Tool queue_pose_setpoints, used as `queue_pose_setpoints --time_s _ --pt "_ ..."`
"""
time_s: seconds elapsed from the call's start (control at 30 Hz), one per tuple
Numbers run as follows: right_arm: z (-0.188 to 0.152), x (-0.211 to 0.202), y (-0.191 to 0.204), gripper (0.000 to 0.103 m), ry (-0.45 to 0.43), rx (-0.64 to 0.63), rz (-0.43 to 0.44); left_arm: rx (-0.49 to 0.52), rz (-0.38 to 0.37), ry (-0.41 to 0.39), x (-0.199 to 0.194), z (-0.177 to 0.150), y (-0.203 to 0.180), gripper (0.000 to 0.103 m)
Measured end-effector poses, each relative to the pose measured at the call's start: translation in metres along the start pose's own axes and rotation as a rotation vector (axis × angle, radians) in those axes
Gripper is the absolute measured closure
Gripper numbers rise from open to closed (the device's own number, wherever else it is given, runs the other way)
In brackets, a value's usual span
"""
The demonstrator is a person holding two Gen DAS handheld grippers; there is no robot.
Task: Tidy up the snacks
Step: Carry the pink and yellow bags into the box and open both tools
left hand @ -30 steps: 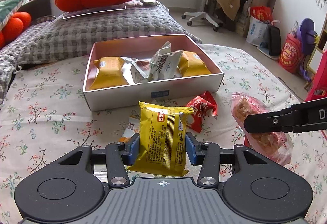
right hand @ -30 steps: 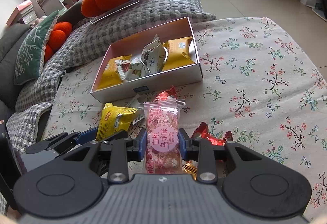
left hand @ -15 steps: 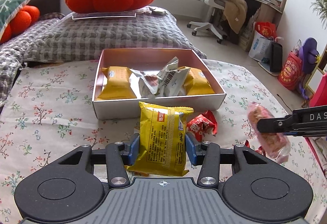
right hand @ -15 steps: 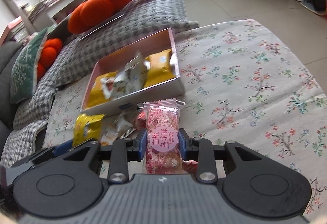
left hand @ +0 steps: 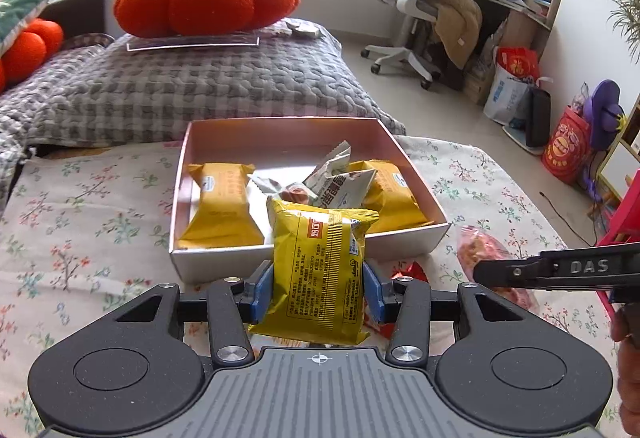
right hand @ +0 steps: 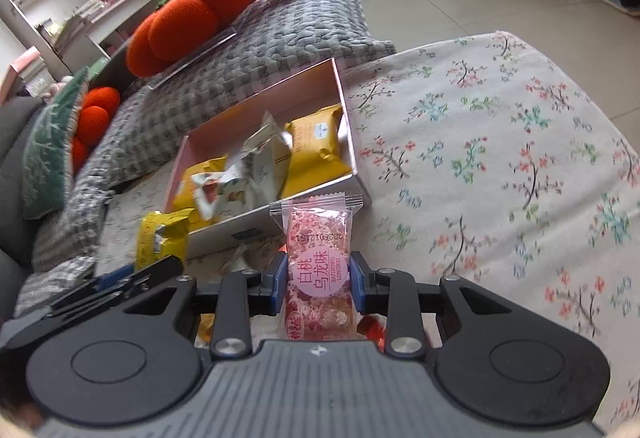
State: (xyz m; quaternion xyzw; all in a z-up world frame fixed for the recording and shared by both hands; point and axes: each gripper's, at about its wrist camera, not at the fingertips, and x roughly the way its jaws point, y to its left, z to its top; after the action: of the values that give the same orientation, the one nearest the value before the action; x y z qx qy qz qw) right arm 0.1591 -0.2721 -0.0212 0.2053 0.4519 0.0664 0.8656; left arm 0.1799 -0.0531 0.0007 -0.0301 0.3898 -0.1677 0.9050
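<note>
Both grippers are loaded so two snacks go in together: left gripper (left hand: pixel 318 286) clamps a yellow packet (left hand: pixel 320 270), right gripper (right hand: pixel 318 288) pinches a pink candy bar (right hand: pixel 319 270). Box (left hand: pixel 304 248) sits at twelve o'clock.

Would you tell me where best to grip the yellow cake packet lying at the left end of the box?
Probably across the yellow packet's narrow middle, coming from above: it lies flat against the box wall, with a neighbouring white wrapper close beside it.
</note>
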Motion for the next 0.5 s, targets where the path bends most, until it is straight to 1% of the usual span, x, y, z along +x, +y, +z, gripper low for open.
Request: queue_pose_setpoints --time_s 0.07,0.1,0.23,0.33,0.5 --pt "0.005 0.009 -0.002 0.074 0.003 0.003 -0.009 -0.005 -0.011 0.01 0.007 0.004 0.004 0.059" --pt "0.007 0.011 -0.005 0.074 0.01 0.018 0.006 -0.008 -0.015 0.014 0.01 0.006 0.005 0.059" --pt "0.02 0.018 -0.007 0.074 0.019 0.086 0.102 -0.005 -0.018 0.027 0.026 0.013 0.012 0.059" --pt "0.026 0.029 -0.001 0.074 0.046 0.134 0.182 -0.025 -0.022 0.036 0.037 0.02 0.018 0.059" --pt "0.032 0.044 0.011 0.074 0.061 0.158 0.237 -0.054 -0.03 0.045 0.054 0.03 0.029 0.059"
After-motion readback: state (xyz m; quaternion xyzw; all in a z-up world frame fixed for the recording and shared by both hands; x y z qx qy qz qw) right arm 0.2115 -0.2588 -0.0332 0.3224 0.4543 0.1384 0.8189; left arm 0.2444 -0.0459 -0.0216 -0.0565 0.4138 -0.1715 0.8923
